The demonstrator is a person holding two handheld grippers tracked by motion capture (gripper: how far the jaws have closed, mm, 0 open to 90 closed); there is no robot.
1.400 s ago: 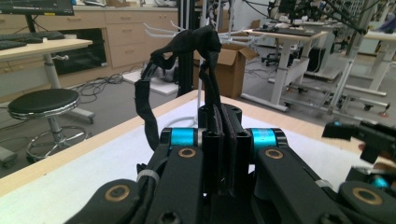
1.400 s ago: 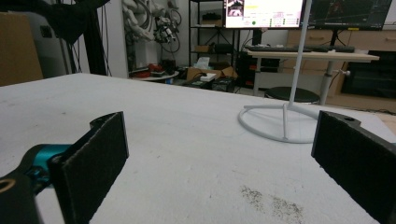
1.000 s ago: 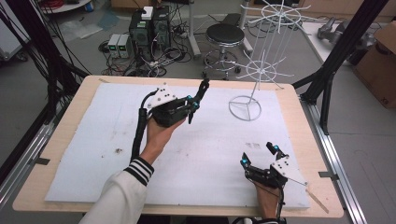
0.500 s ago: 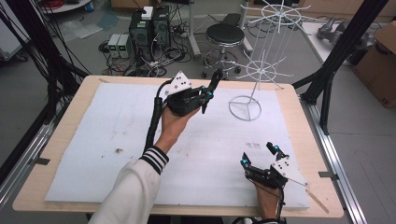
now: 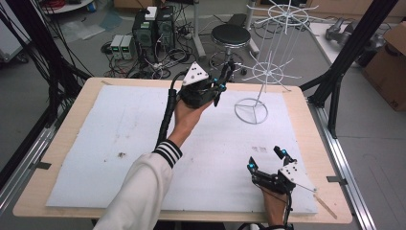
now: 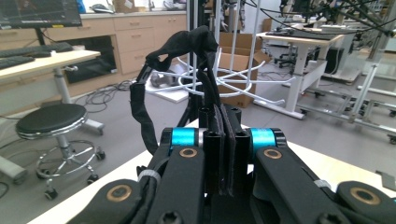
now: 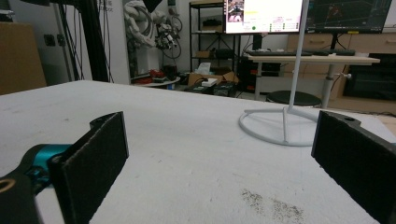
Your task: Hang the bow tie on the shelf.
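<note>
the left hand-held gripper (image 5: 221,82) was raised over the tabletop's (image 5: 72,124) far edge, jaws clamped on one black strap (image 6: 173,51) whose loop rose upright toward the white wire rack (image 5: 264,72). the right hand-held gripper (image 5: 266,162) rested low near the front edge, jaws wide apart, holding nothing, facing the rack's ring base.

Black strap (image 6: 205,42): lower end hidden betw. clamped left tongs (image 6: 224,140). Wire rack (image 5: 268,52): top cut off by pic edge. Right tongs (image 7: 219,154): right pad cropped at edge. Desk (image 5: 67,124) stains too small to ID.
</note>
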